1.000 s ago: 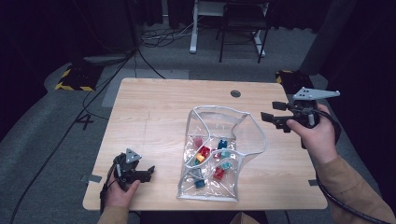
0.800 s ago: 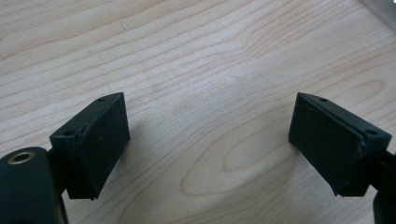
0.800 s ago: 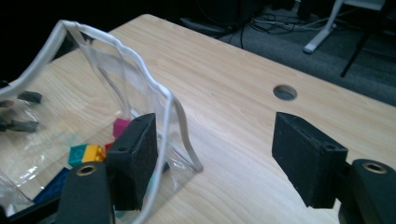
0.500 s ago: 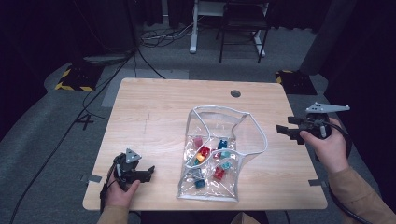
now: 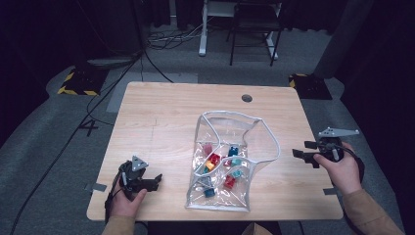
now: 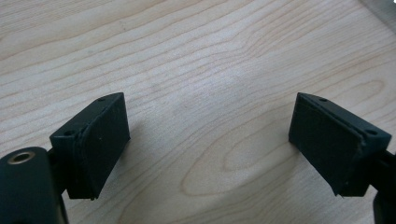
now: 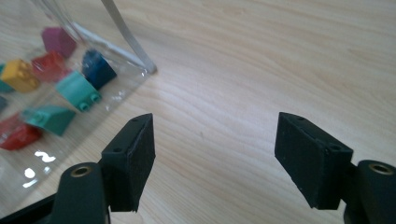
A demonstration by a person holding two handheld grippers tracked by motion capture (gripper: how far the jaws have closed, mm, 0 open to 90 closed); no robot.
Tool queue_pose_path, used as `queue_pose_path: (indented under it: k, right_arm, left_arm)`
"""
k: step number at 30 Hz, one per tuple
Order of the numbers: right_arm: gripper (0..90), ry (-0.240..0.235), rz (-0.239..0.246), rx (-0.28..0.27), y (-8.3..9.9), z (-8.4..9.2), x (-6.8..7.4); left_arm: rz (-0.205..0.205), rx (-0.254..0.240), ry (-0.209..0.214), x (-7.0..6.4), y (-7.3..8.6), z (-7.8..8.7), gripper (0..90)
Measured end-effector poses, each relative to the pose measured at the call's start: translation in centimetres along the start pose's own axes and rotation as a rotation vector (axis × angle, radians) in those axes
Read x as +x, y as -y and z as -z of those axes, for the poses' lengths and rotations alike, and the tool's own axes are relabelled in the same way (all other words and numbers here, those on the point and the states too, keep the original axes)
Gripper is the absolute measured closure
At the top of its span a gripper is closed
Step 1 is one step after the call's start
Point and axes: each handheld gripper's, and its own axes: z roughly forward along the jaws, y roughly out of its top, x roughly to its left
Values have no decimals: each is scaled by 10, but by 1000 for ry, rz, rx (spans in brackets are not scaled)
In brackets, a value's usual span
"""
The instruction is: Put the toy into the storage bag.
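Clear plastic pouch (image 5: pixel 230 161) with small coloured bricks (image 5: pixel 214 161) inside lies flat on the wooden table (image 5: pixel 161 117), right of centre. Your right gripper (image 5: pixel 304 151) hangs just off its right edge, jaws wide, having just been opening, nothing between them. Your left gripper (image 5: pixel 155 182) sits near the front left corner, jaws spread over bare wood.

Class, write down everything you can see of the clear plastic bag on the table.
The clear plastic bag lies flat on the wooden table, right of centre. It looks like soft transparent film with a pale grey edging; its mouth, at the far end, gapes wide in a loose loop. Small toy bricks in red, yellow, teal, blue and magenta lie inside. Neither gripper touches it.
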Motion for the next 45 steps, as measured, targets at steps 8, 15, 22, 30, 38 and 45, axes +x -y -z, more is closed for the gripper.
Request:
queue_pose_path:
  k: [8, 15, 22, 30, 38, 45]
  right_arm:
    - [284, 8, 30, 36, 33, -18, -1]
    - [275, 14, 63, 38, 62, -33, 5]
    - [269, 26, 113, -7, 76, -44, 17]
    - [238, 24, 110, -28, 82, -52, 21]
    - [150, 41, 113, -16, 87, -60, 21]
    - [118, 26, 120, -11, 86, -61, 20]
  left_arm:
    - [0, 0, -1, 0, 0, 0, 126]
    - [0, 0, 0, 0, 0, 0, 126]
    - [0, 0, 0, 0, 0, 0, 126]
    - [0, 0, 0, 0, 0, 0, 126]
    - [0, 0, 0, 0, 0, 0, 126]
    - [0, 0, -1, 0, 0, 0, 126]
